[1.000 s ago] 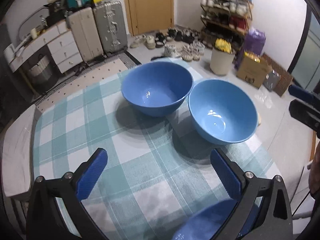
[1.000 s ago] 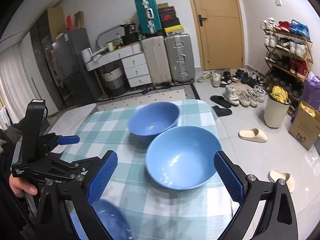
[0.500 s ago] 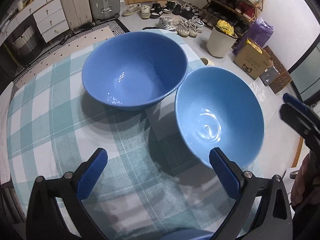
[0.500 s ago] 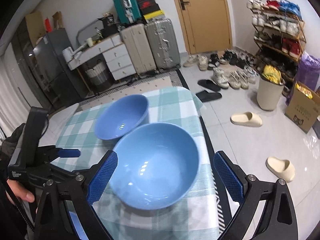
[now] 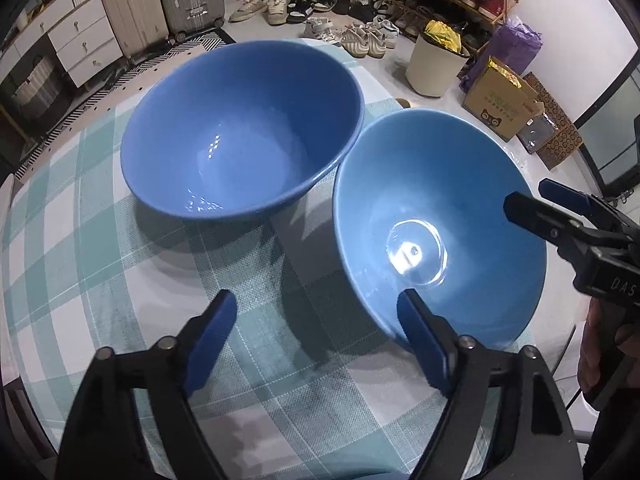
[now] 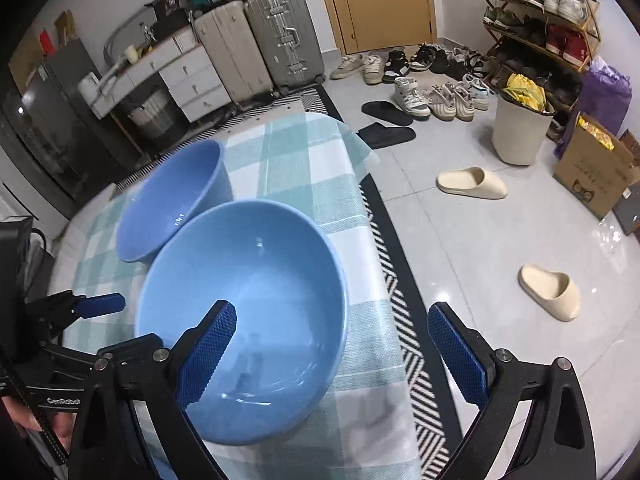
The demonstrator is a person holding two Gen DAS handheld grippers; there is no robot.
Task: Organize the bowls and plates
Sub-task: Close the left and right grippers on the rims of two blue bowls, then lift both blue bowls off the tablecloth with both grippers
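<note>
Two blue bowls stand side by side on the checked tablecloth. The darker bowl is farther back; it also shows in the right wrist view. The lighter bowl is nearer the table's right edge and also shows in the right wrist view. My left gripper is open, its jaws astride the lighter bowl's near left rim. My right gripper is open, its jaws astride that bowl's right rim, left finger over the inside. It also shows in the left wrist view.
The round table has its edge just right of the lighter bowl. Beyond it lie floor slippers, a white bin, a cardboard box, shoe rack, suitcases and drawers.
Both grippers have moved forward and down to the lighter bowl. Each now has its open jaws either side of that bowl's rim. The bowls have not moved.
</note>
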